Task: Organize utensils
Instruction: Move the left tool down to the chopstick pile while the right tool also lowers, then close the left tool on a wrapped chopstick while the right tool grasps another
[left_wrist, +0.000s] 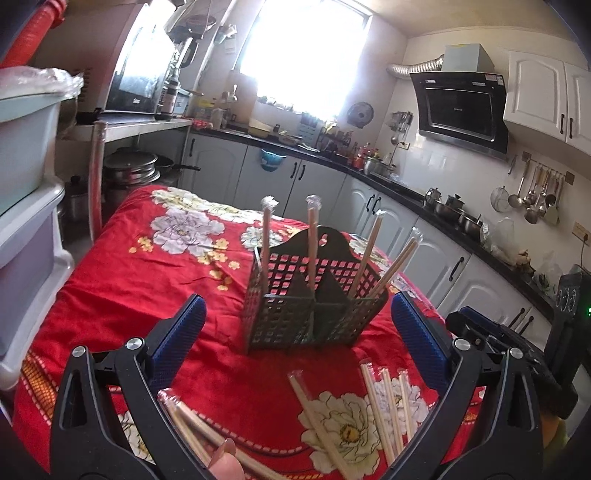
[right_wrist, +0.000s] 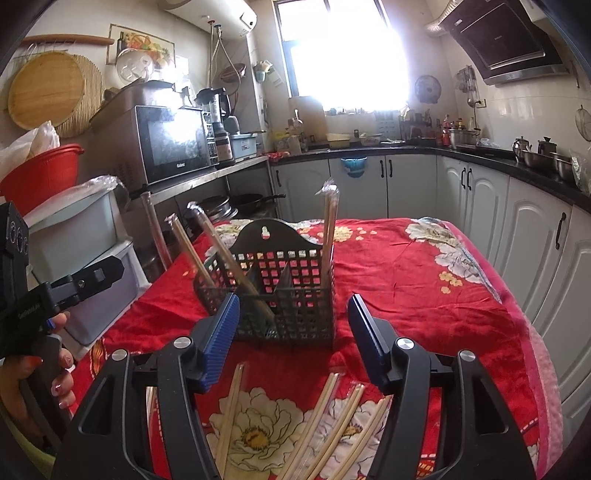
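Note:
A dark perforated utensil basket (left_wrist: 314, 306) with divided compartments stands on the red floral tablecloth (left_wrist: 155, 273); it also shows in the right wrist view (right_wrist: 284, 295). Several plastic-wrapped chopstick pairs (left_wrist: 312, 240) stand upright in it, as the right wrist view (right_wrist: 327, 229) shows too. More wrapped chopsticks (left_wrist: 384, 402) lie flat on the cloth in front of the basket, and in the right wrist view (right_wrist: 332, 428). My left gripper (left_wrist: 299, 332) is open and empty, just before the basket. My right gripper (right_wrist: 295, 339) is open and empty, above the loose chopsticks.
Stacked plastic storage bins (left_wrist: 26, 192) stand left of the table. Kitchen counters and white cabinets (left_wrist: 388, 206) run behind and to the right. A microwave (right_wrist: 173, 140) sits on a shelf at left. The other handheld gripper's body (right_wrist: 55, 291) shows at the left edge.

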